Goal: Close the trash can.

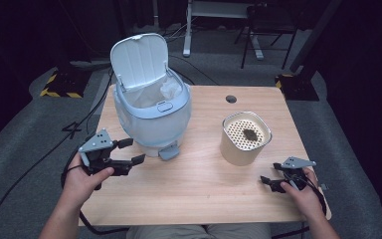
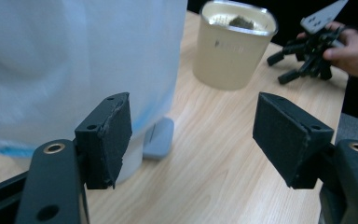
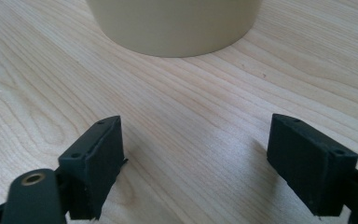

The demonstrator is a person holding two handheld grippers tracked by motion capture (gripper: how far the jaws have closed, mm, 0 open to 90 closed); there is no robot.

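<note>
Wooden table (image 1: 204, 184): beige container (image 1: 245, 138) beyond the right tool (image 1: 272, 181).

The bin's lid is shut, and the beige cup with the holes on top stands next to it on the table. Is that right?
Not quite. The bin's lid is open, tipped up and back so you can see the white bag inside; the high view shows it. The rest is right: the beige cup with the holes on top stands next to the bin on the table.
</note>
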